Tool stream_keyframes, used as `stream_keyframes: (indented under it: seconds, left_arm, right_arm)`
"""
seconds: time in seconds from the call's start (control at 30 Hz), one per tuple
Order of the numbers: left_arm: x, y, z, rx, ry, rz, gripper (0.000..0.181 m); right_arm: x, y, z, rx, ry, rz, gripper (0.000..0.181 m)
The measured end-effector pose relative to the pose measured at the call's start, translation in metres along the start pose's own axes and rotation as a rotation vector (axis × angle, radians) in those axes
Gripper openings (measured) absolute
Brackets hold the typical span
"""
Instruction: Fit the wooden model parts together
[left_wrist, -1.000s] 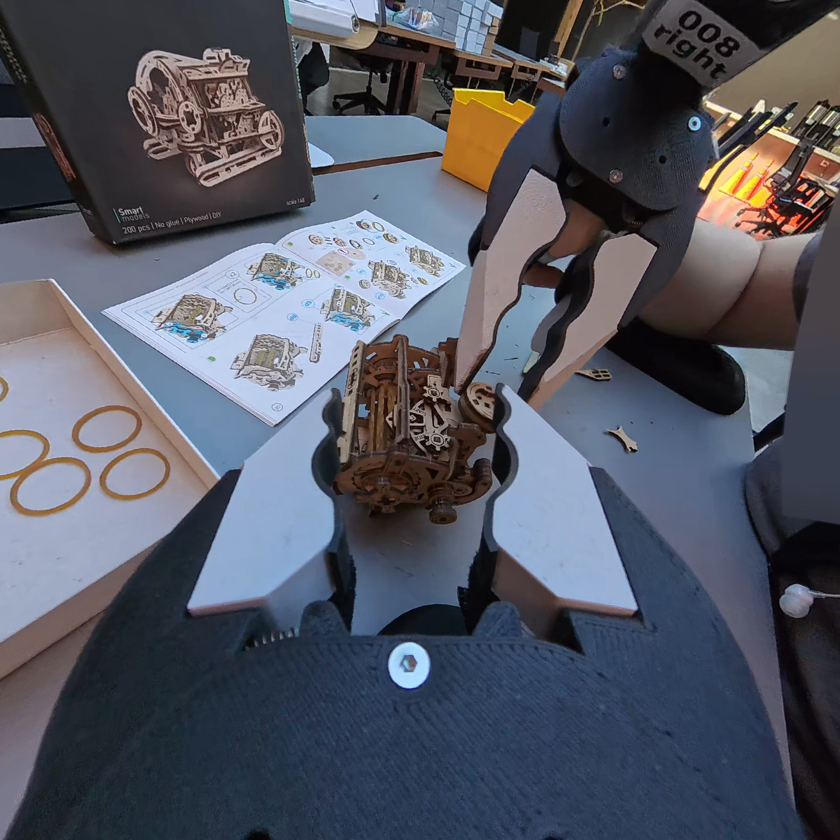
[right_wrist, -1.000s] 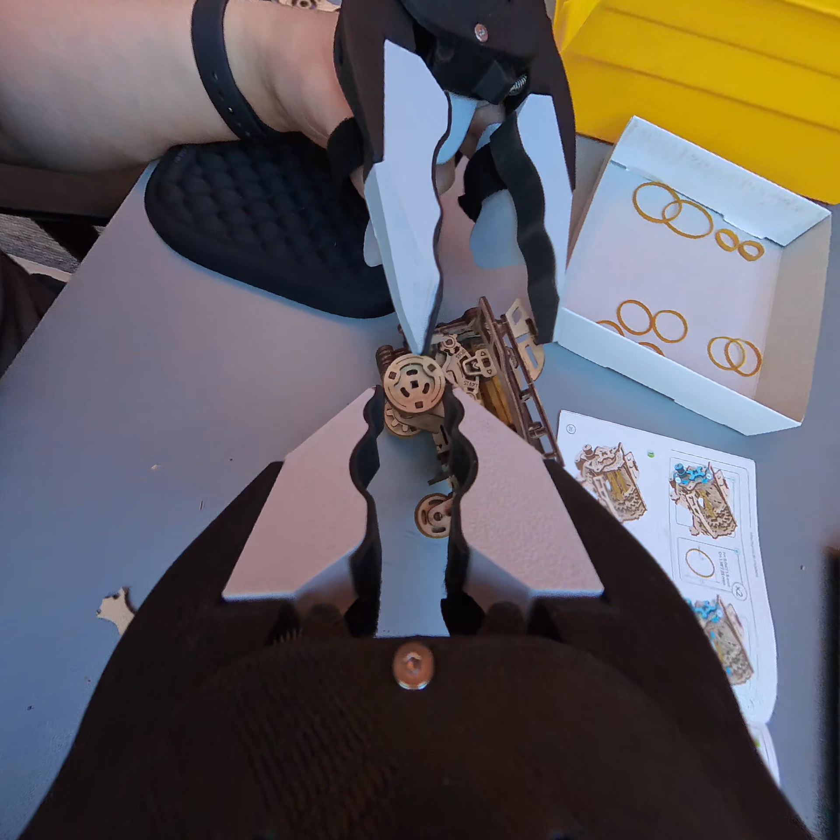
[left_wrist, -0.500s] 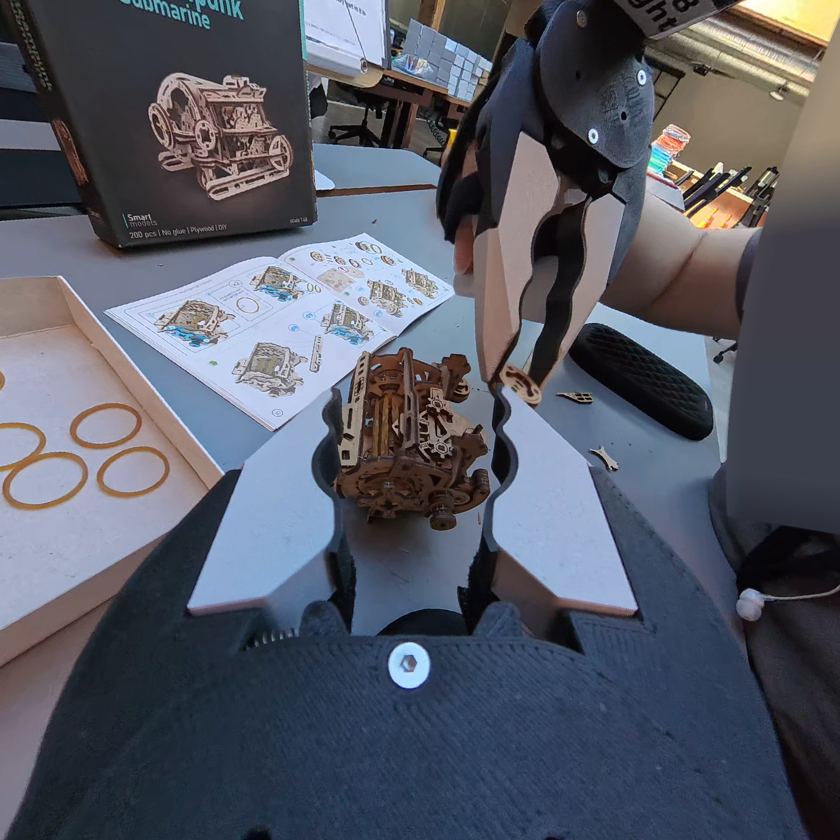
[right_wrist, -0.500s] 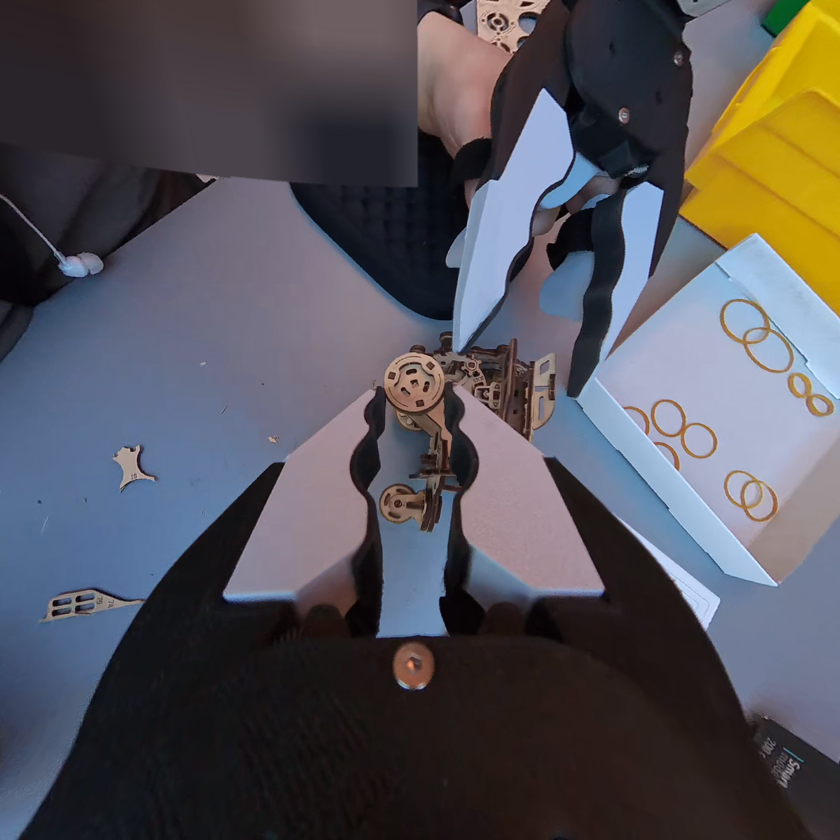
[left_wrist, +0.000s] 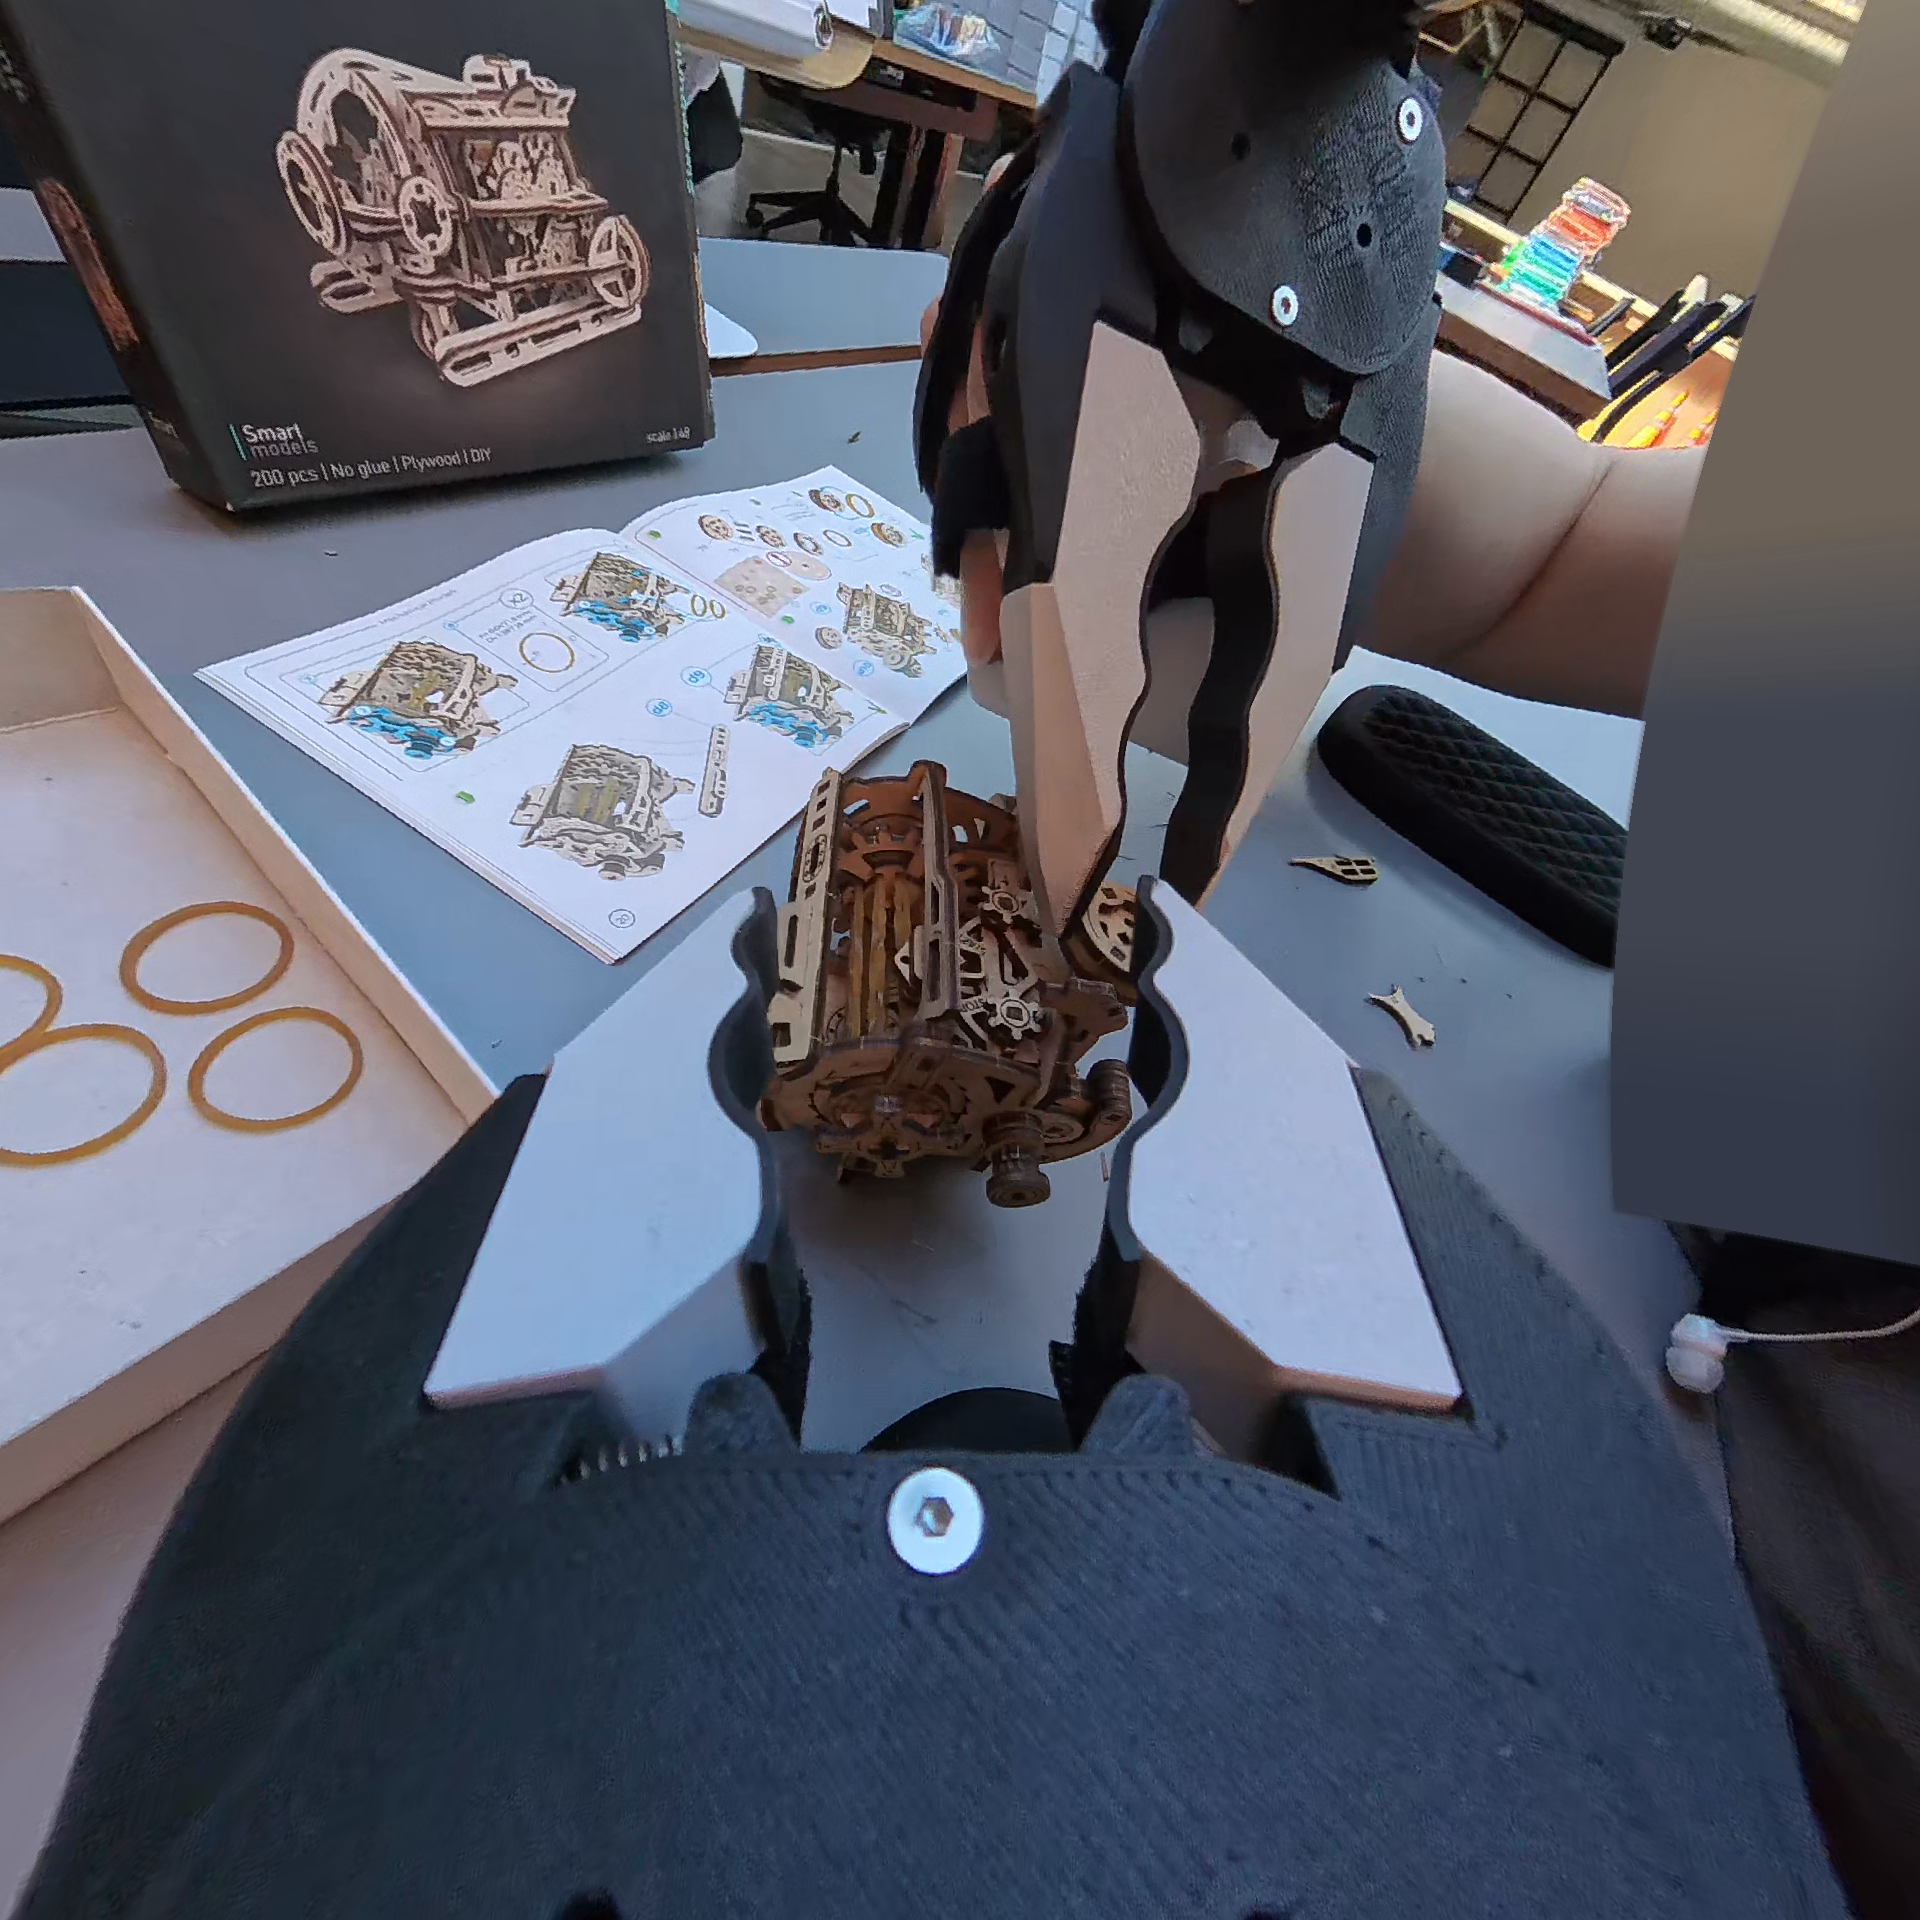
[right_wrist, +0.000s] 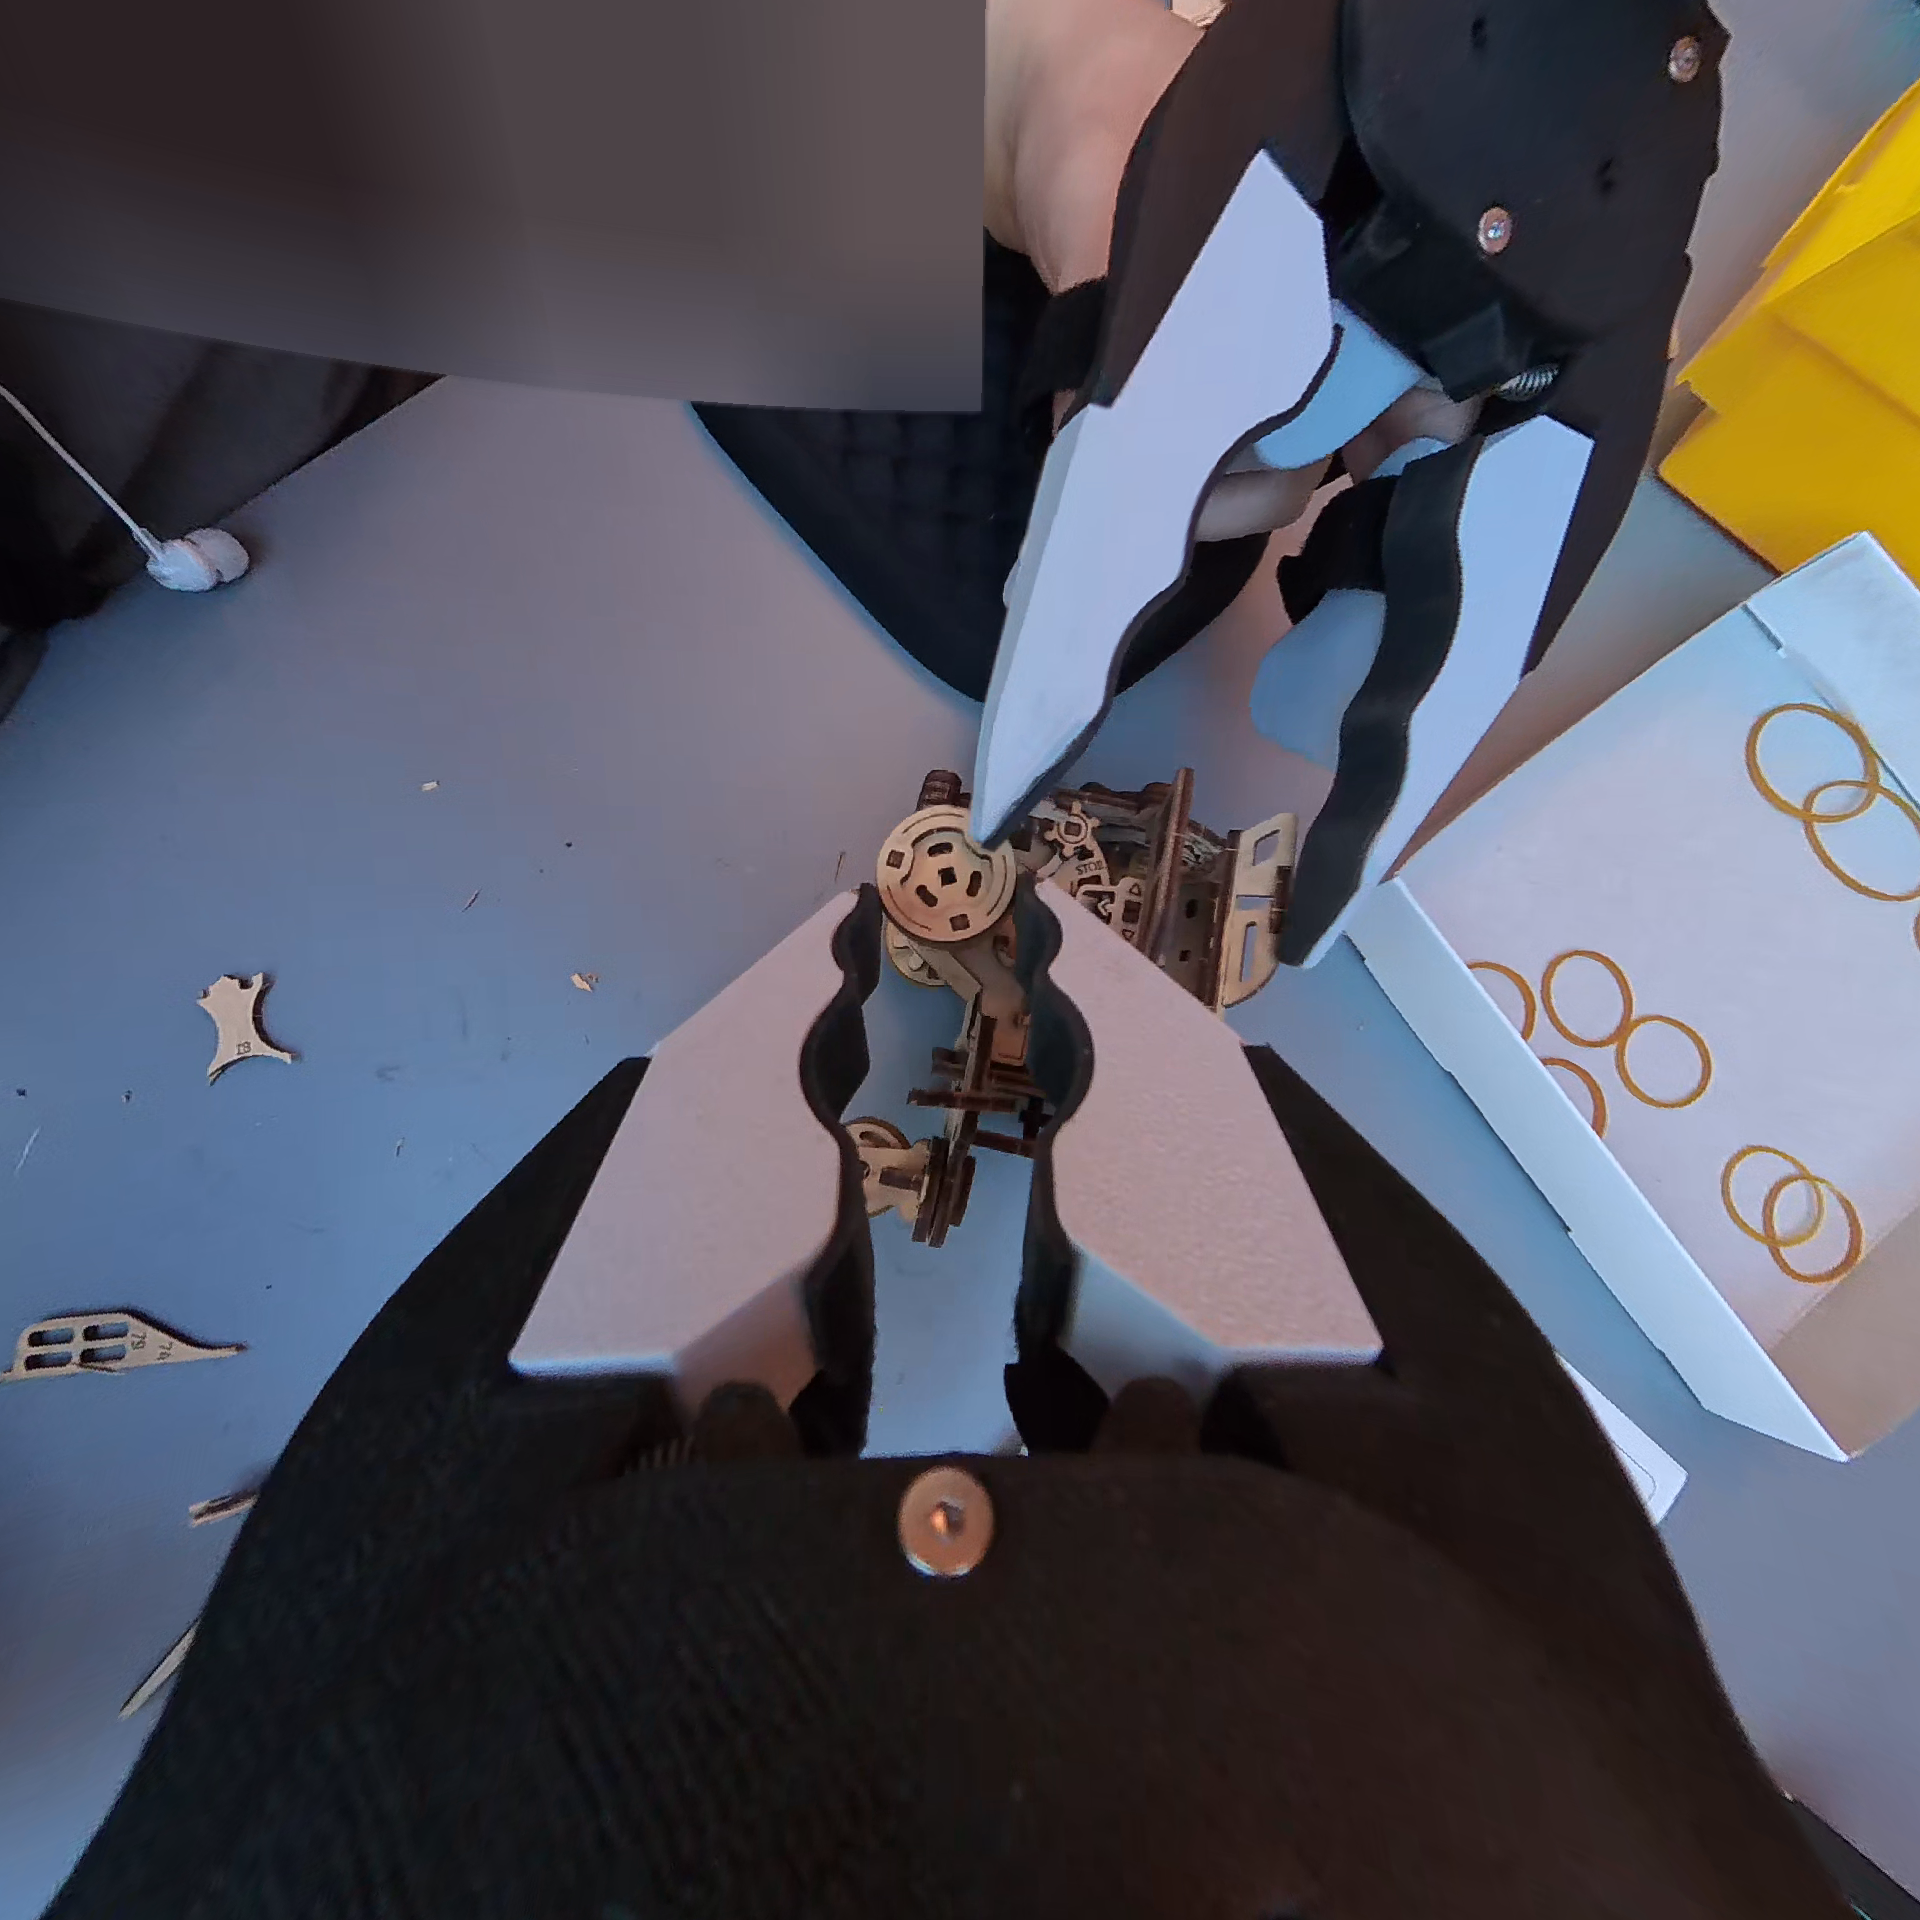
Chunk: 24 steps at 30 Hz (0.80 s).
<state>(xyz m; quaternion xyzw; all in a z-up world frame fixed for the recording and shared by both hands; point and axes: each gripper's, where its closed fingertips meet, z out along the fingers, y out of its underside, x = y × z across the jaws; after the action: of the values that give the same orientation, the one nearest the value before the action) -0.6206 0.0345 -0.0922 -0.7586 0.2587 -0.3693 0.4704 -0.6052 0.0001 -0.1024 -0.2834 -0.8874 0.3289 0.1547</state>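
The brown wooden model body (left_wrist: 935, 997) rests on the grey table (left_wrist: 1351, 1091) between the fingers of my left gripper (left_wrist: 951, 925), which is shut on its sides; it also shows in the right wrist view (right_wrist: 1164, 883). My right gripper (right_wrist: 945, 914) is shut on a small wooden arm part with a round slotted disc (right_wrist: 945, 878) at its tip. It comes down from above in the left wrist view (left_wrist: 1132, 883) and holds the disc (left_wrist: 1107, 925) against the model's right side. In the right wrist view one fingertip of the left gripper (right_wrist: 1148, 883) touches the disc.
A dark kit box (left_wrist: 364, 239) stands at the back left and an open instruction booklet (left_wrist: 623, 707) lies before it. A white tray (left_wrist: 312, 883) holds rubber bands. There is a black wrist pad (left_wrist: 1475, 810), a yellow bin (right_wrist: 1818, 364) and wood scraps (right_wrist: 239, 1023).
The right gripper drew the disc part up and away from the model half a second ago. It has now brought it back down against the model's side. The left gripper kept its hold.
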Motion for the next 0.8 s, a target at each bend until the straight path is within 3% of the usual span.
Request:
stream_keyframes:
  seconds: [0.8]
  left_arm:
    - [-0.0012, 0.0077, 0.0081, -0.064, -0.082, 0.129, 0.066]
  right_arm:
    - [0.0001, -0.0004, 0.0028, 0.003, -0.003, 0.006, 0.026]
